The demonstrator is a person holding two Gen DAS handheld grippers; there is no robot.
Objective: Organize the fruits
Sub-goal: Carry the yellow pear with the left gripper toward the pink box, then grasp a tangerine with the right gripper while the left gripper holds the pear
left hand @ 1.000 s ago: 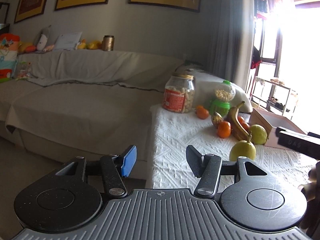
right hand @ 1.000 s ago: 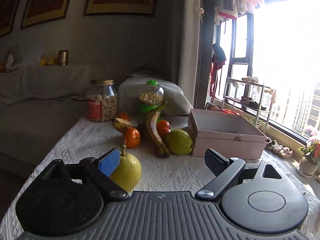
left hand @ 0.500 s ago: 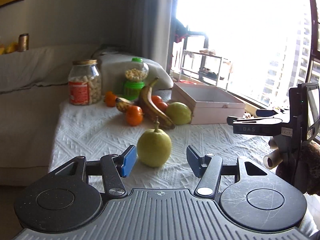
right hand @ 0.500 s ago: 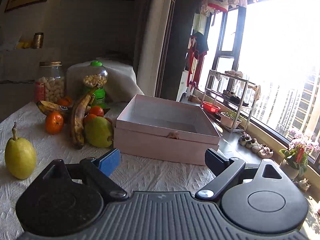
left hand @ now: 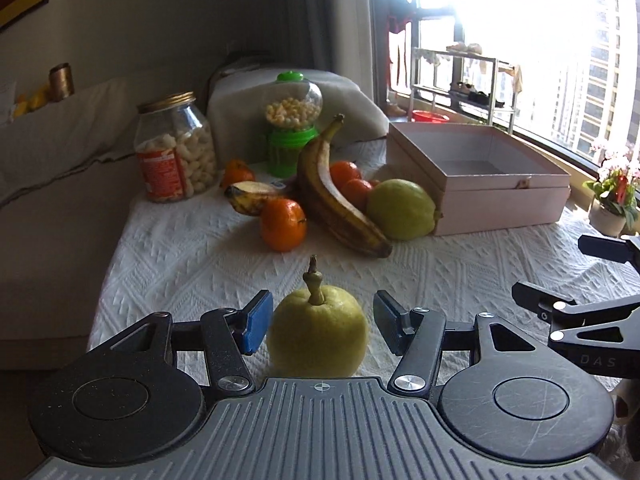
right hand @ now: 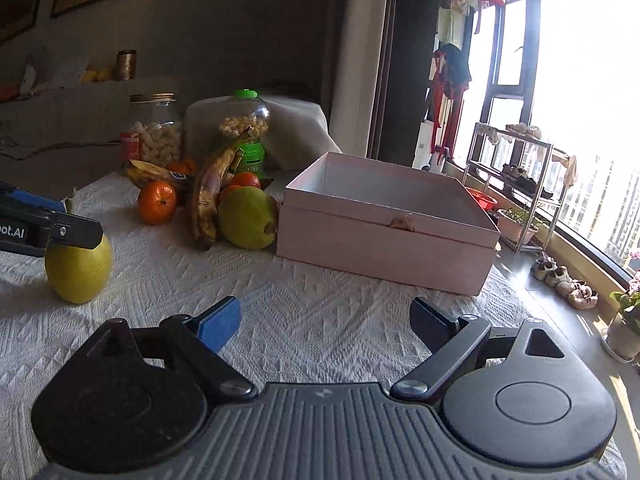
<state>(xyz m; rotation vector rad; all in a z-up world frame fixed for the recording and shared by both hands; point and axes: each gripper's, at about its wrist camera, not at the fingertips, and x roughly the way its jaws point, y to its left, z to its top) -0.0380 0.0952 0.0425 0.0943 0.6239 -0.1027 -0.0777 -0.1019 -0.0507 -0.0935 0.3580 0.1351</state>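
A yellow-green pear (left hand: 318, 336) stands upright on the white tablecloth between the fingers of my open left gripper (left hand: 320, 322); small gaps show on both sides. The pear also shows at the left in the right wrist view (right hand: 78, 270), under the left gripper's finger. My right gripper (right hand: 326, 324) is open and empty above bare cloth. Behind lie a brown-spotted banana (left hand: 336, 196), a second pear (left hand: 402, 210), several oranges (left hand: 283, 224) and an open pink box (left hand: 486, 178), also in the right wrist view (right hand: 390, 224).
A glass jar of snacks (left hand: 176, 150) and a green-capped candy jar (left hand: 293, 118) stand at the table's back. A sofa lies to the left. A shoe rack (right hand: 516, 168), window and flower pot (right hand: 626, 320) are to the right, past the table edge.
My left gripper swung right from the sofa side and closed in until the pear stands between its fingers. My right gripper turned toward the pink box, then drew back a little.
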